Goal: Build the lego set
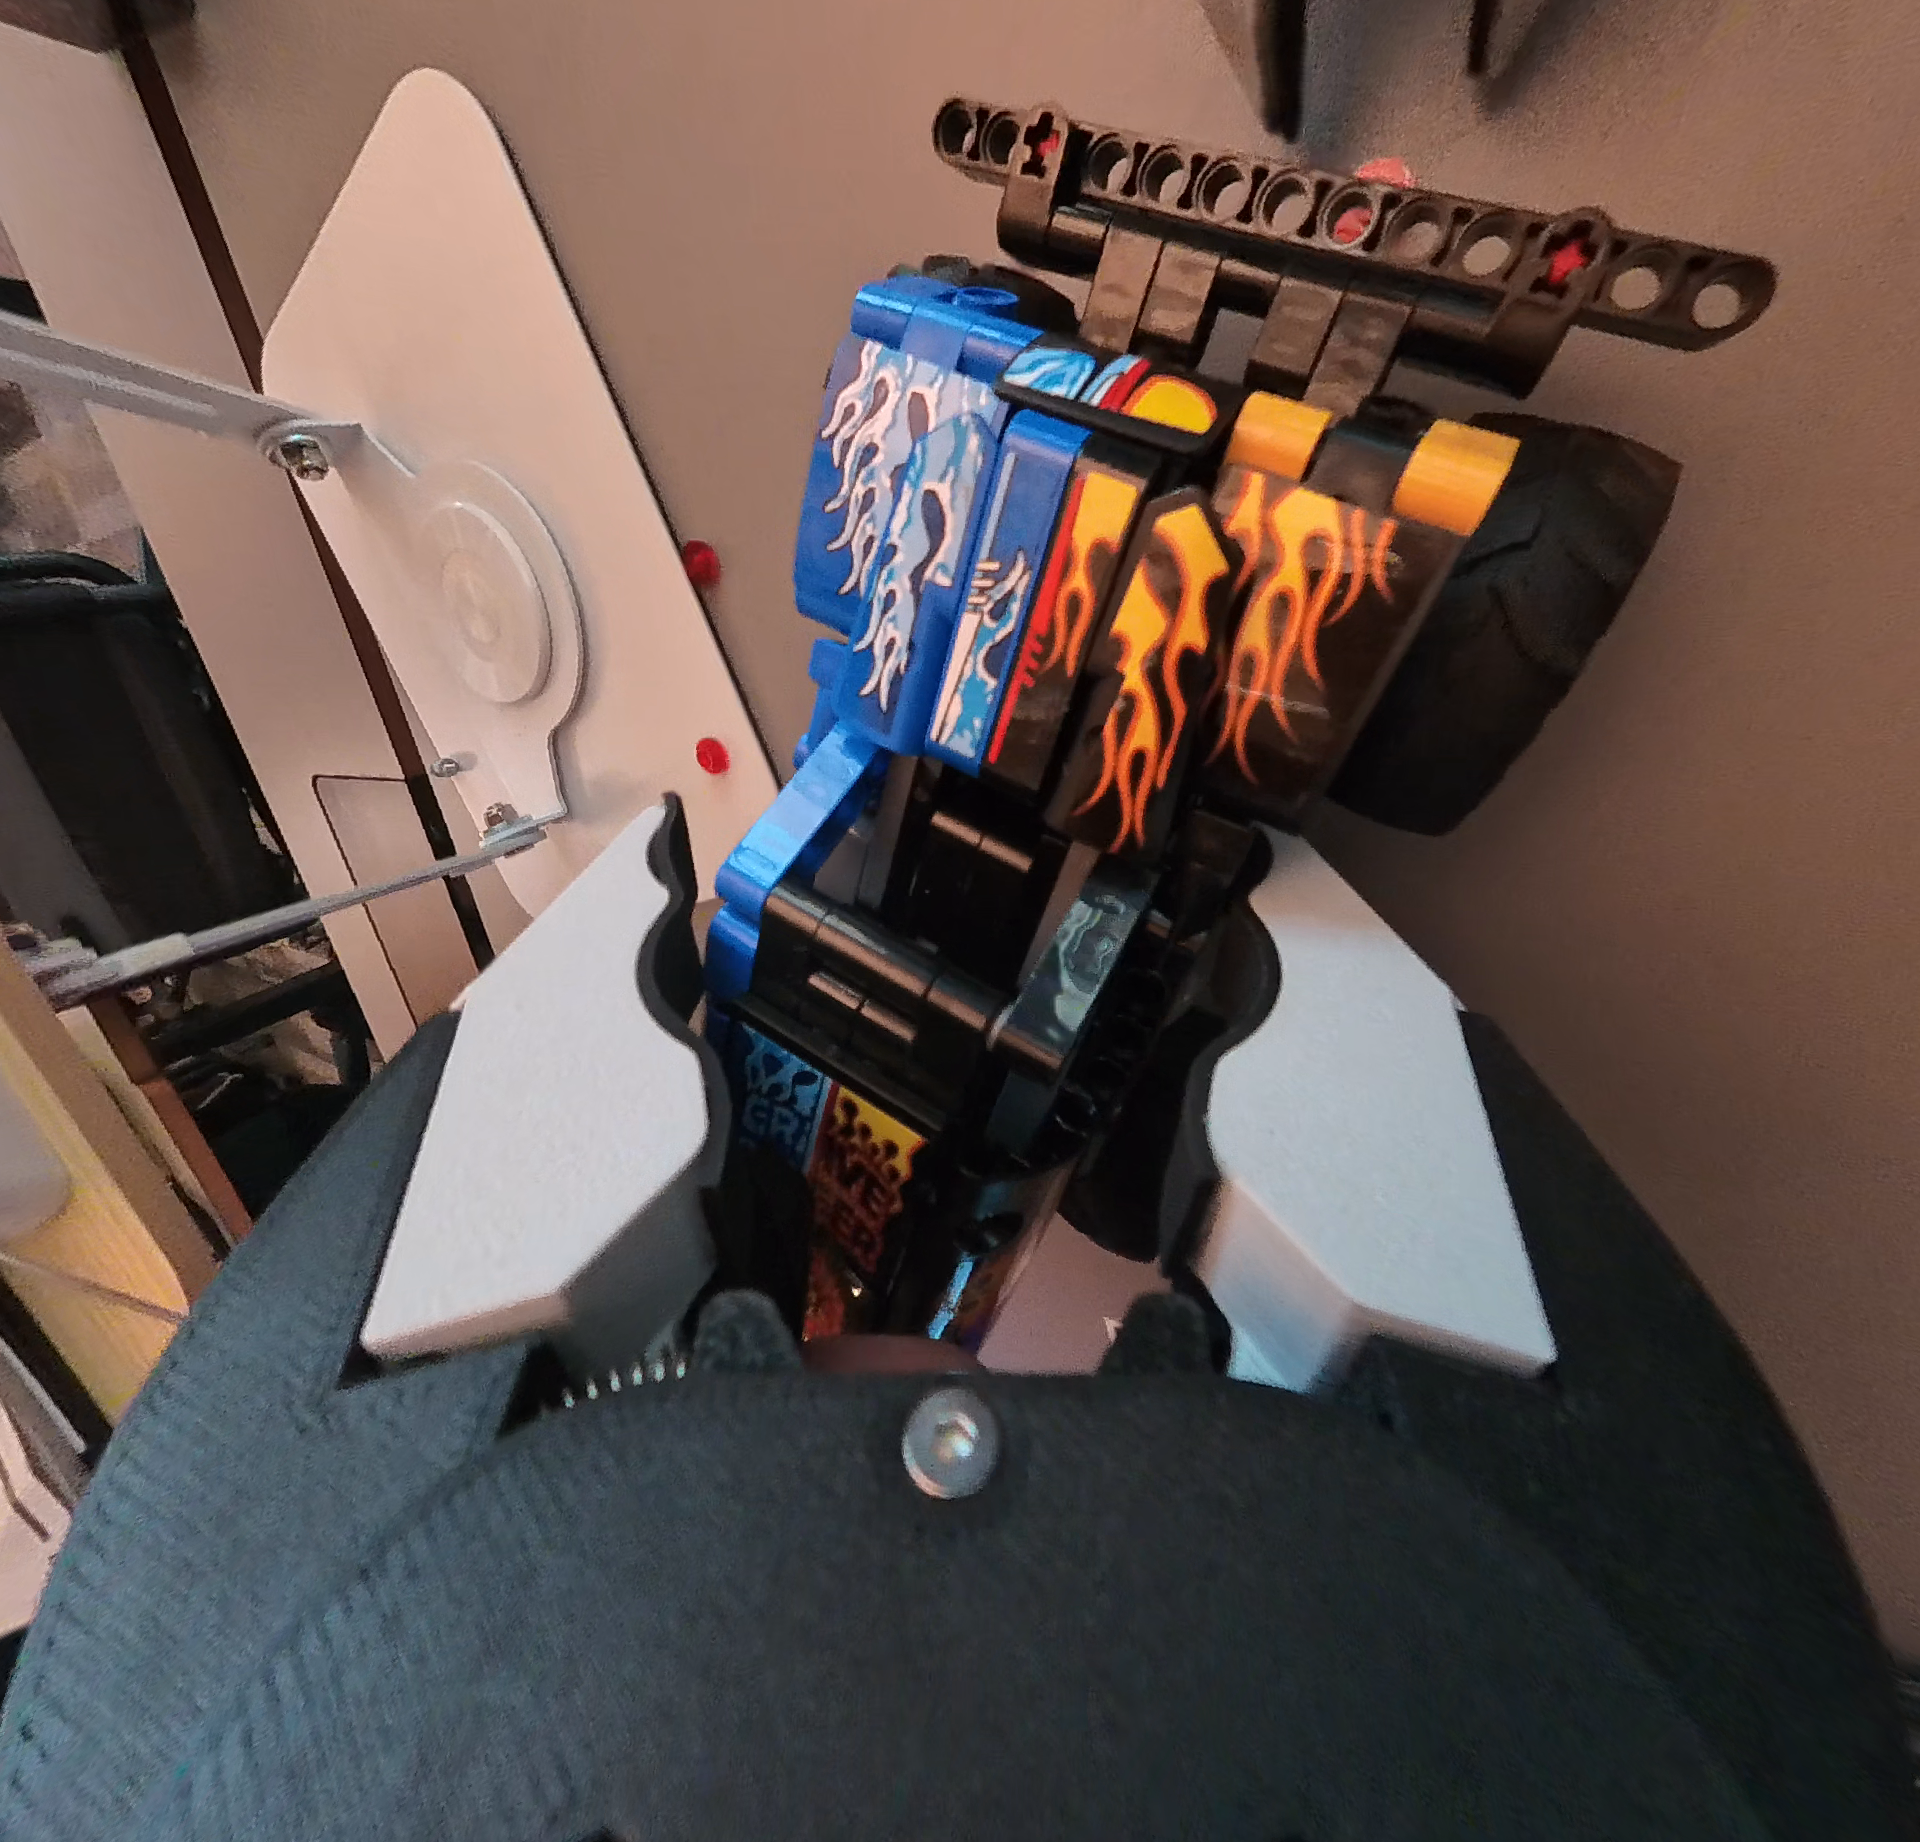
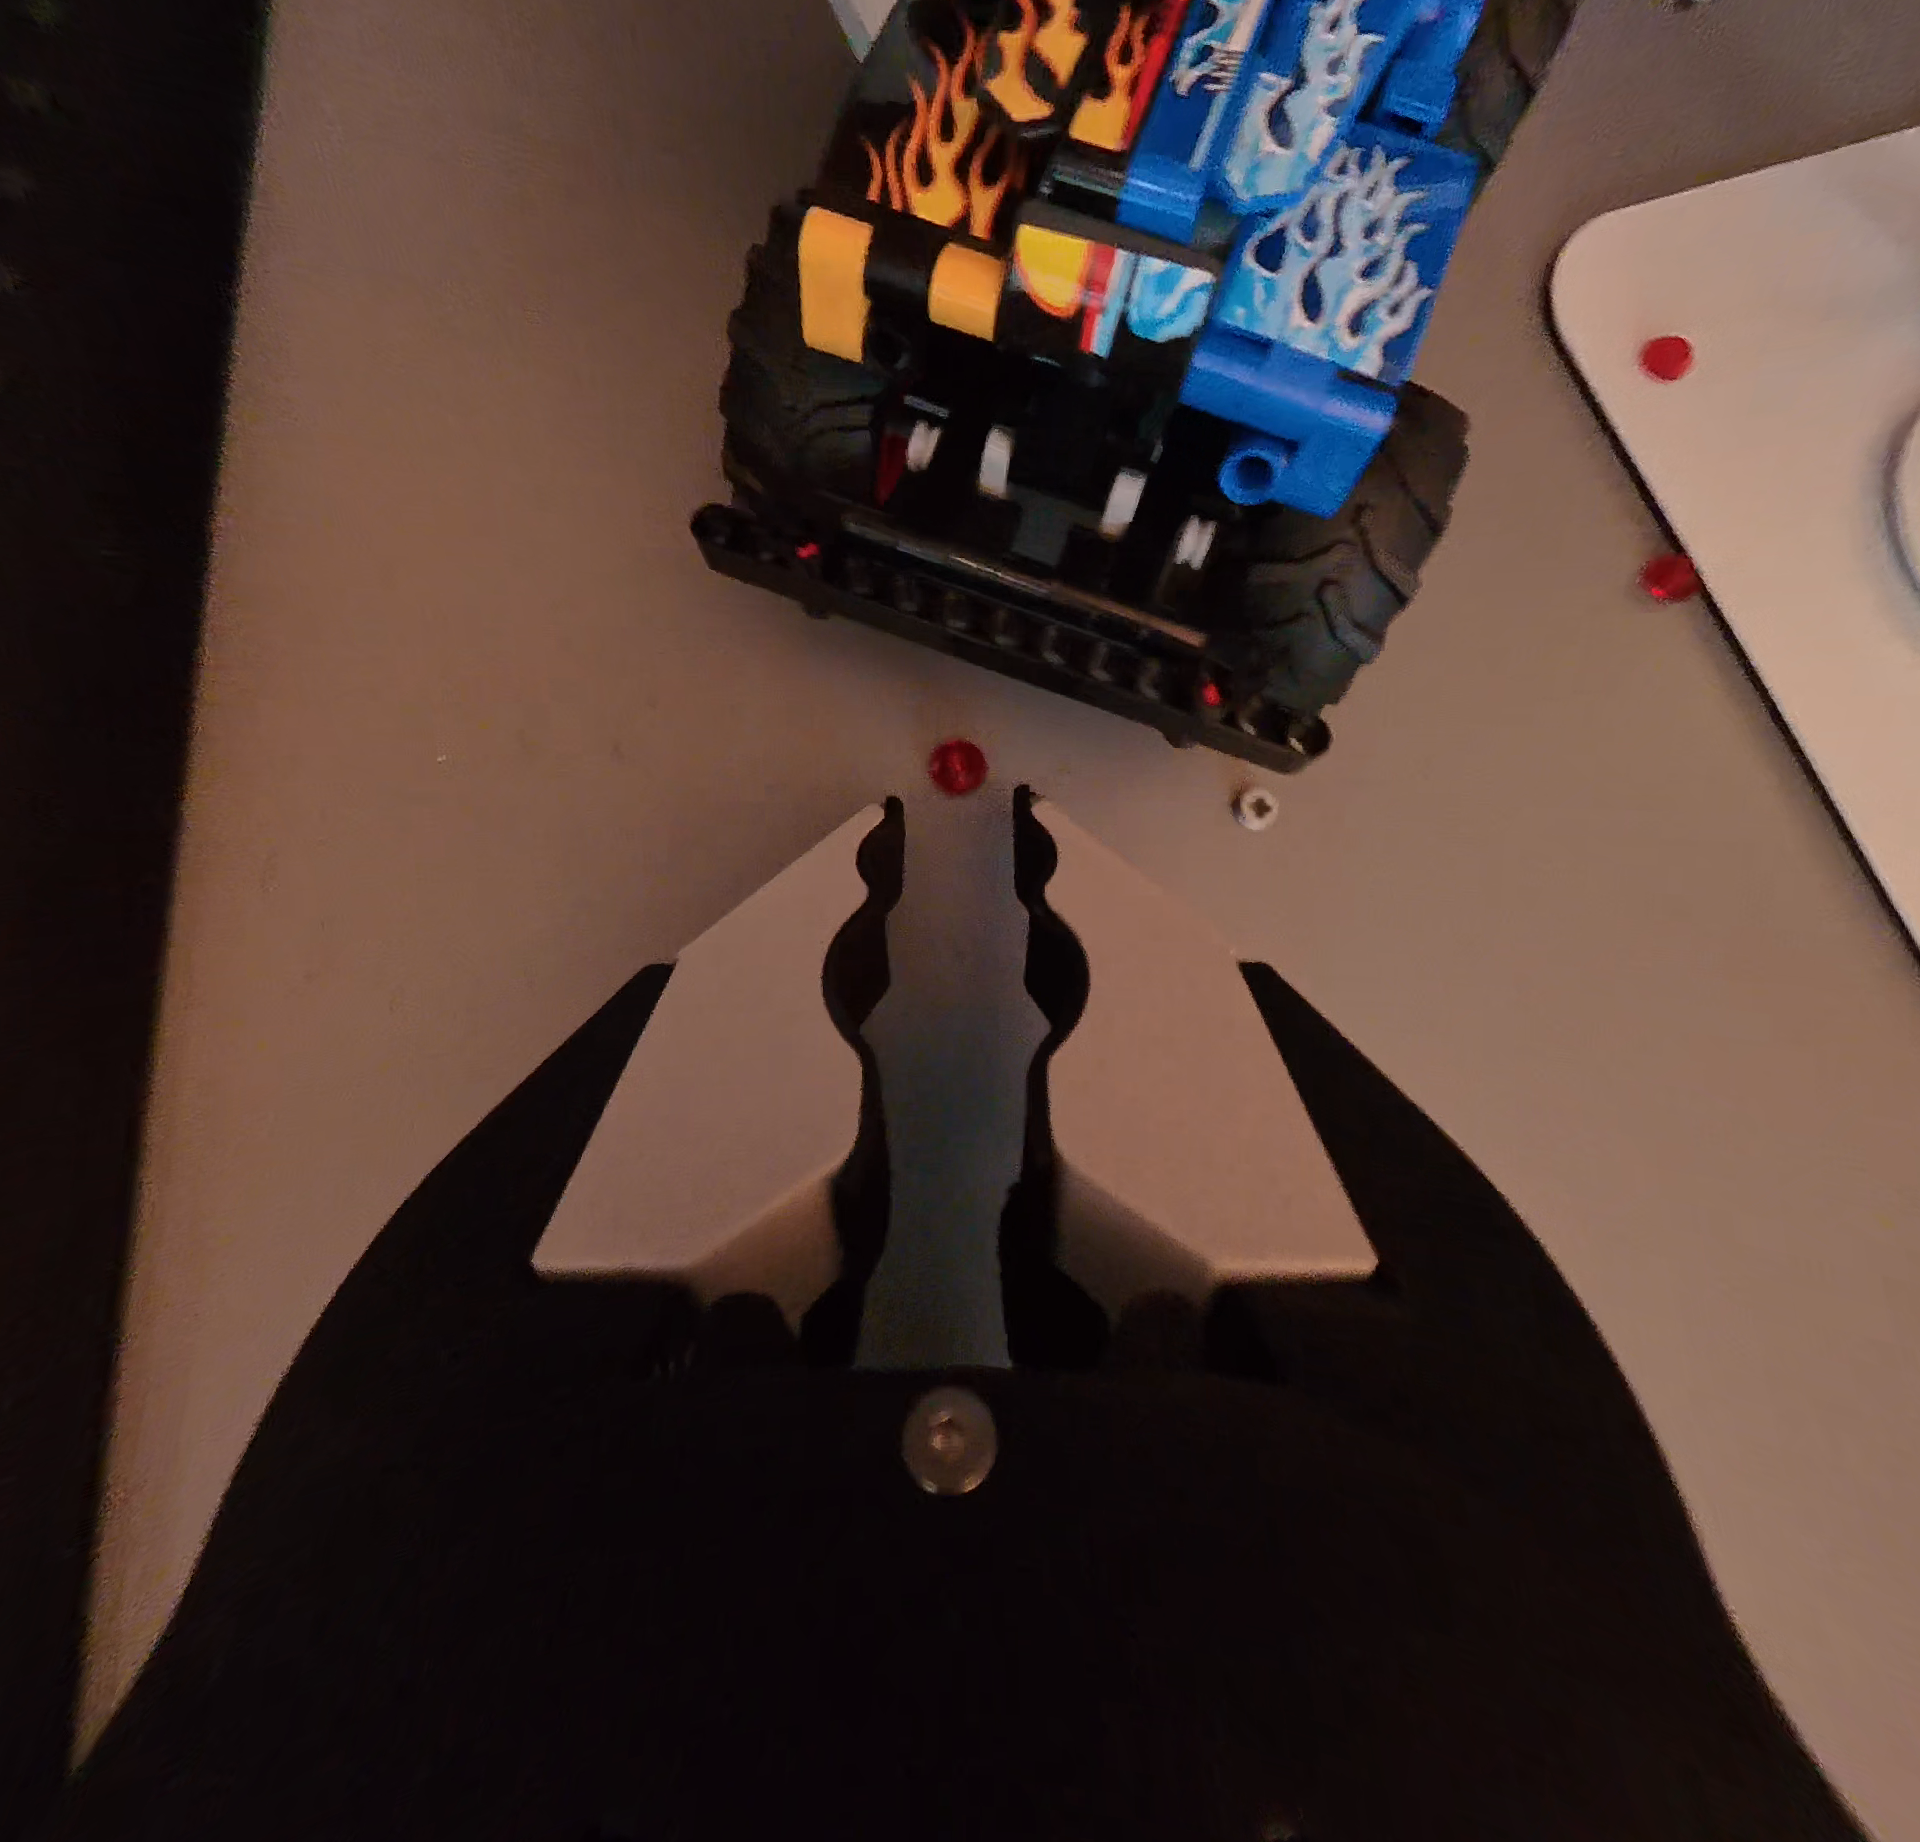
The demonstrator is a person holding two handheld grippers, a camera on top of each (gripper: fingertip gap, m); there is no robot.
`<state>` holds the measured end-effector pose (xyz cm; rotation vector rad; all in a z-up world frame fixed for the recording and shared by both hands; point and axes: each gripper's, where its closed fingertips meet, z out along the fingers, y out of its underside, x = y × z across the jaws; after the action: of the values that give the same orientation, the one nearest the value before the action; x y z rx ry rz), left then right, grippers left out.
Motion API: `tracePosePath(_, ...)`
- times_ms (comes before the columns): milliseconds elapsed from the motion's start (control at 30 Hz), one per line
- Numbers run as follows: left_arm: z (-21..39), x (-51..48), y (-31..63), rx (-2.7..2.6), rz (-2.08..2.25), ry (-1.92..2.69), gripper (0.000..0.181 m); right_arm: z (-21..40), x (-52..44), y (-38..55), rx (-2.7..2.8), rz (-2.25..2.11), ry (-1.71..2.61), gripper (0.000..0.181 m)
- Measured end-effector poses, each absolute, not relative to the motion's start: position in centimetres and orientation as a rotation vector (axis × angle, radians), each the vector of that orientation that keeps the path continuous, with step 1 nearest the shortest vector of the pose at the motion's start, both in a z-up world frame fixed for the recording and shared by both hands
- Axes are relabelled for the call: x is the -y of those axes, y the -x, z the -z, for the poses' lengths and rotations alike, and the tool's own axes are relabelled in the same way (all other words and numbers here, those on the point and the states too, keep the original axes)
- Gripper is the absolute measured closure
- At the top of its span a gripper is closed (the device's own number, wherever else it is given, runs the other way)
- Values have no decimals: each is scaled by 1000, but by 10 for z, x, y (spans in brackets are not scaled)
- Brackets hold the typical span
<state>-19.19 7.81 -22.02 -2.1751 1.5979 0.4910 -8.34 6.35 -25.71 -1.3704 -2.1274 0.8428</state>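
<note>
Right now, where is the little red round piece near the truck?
In the right wrist view, the red round piece lies on the table just beyond the open right gripper, close to the truck's black bumper beam.

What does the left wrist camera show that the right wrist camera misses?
Only the left wrist view shows the left gripper shut on the lego car, plus a clear plastic bracket on the white board. Only the right wrist view shows the open right gripper near a red stud, and a small white piece. Both show the car, its black beam and the table.
</note>
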Motion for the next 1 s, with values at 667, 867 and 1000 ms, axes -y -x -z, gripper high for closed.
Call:
tracePosePath(667,199,-65,205,-1409,-532,2176,91,261,-59,104,2091,-843,1367,164)
tracePosePath(867,199,-64,217,-1383,-559,2211,90,262,-58,114,2095,-821,1367,173)
tracePosePath(1000,190,-60,220,-1348,-588,2203,93,260,-57,111,2093,-855,1382,174)
